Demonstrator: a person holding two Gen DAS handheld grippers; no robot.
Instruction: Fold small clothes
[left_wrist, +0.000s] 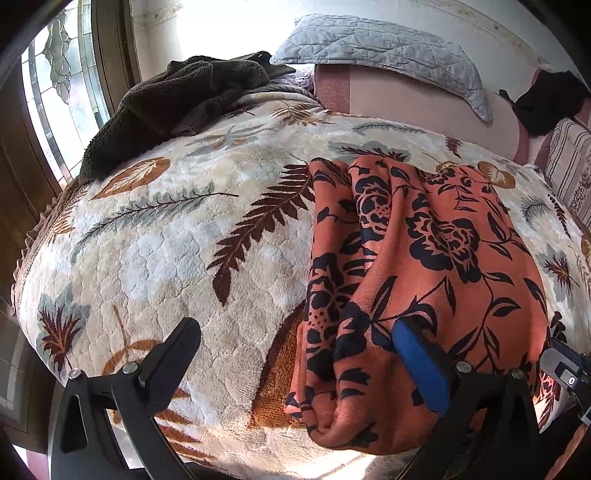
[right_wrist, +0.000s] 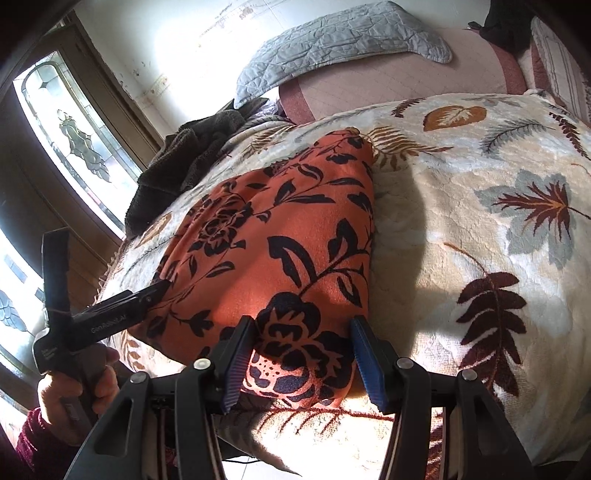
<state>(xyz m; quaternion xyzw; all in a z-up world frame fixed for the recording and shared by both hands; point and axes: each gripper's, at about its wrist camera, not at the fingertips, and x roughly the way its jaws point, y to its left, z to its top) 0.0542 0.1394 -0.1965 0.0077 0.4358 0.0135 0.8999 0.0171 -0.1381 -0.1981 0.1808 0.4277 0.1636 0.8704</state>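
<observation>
1. The orange floral garment (left_wrist: 413, 266) lies folded into a long bundle on the leaf-print blanket (left_wrist: 177, 236) near the bed's front edge. In the left wrist view its rolled, layered edge runs down the side that faces the open blanket, and its near end bunches into a rounded tuck close to the front edge.
2. In the right wrist view the same garment (right_wrist: 280, 236) tapers to a point at its far end and widens toward the camera.
3. The right gripper (right_wrist: 301, 362) has its jaws spread, one blue-padded finger on each side of the garment's near end. The cloth sits between the pads, but the pads are not closed on it.
4. The left gripper (left_wrist: 299, 354) is spread wide. Its blue-padded finger (left_wrist: 419, 369) rests against the garment's top, while the other black finger stands over bare blanket, well apart from the cloth. In the right wrist view, the left gripper (right_wrist: 159, 288) touches the garment's side edge with its tip, held by a hand (right_wrist: 79, 387) in a dark red sleeve.
5. Free room: a broad stretch of blanket lies to the left of the garment in the left wrist view, and another to its right in the right wrist view.
6. Farther off, a dark brown fleece (left_wrist: 177, 107) is heaped at the far corner by the patterned glass window (left_wrist: 62, 85).
7. A grey quilted pillow (left_wrist: 384, 51) lies on the pink sheet (left_wrist: 413, 99) by the wall, and a black item (left_wrist: 546, 99) sits at the far right.
</observation>
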